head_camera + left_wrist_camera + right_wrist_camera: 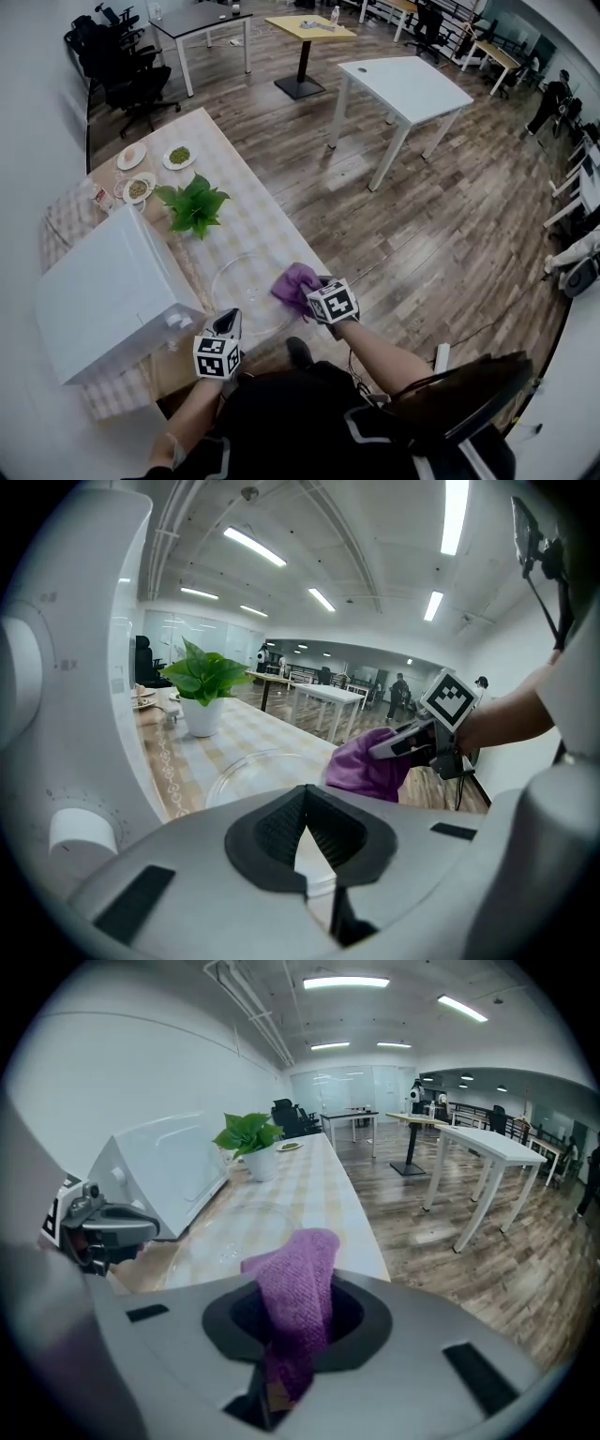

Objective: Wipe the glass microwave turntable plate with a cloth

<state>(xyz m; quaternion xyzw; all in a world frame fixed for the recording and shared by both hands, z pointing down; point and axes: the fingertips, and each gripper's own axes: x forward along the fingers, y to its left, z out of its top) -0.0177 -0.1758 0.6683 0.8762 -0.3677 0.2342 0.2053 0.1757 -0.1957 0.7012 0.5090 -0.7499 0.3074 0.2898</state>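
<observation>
open-plan ofc: desks [403, 89], swivel chairs [131, 80]

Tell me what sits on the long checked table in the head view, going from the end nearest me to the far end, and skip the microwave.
glass turntable plate → potted plant → small dishes of food at the far end

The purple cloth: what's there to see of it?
The purple cloth looks like soft, knobbly-knit fabric, crumpled into a bunch. The right gripper has its jaws shut on it, a fold standing up past them. It is at the right edge of the glass plate on the checked table; contact with the glass can't be confirmed.
</observation>
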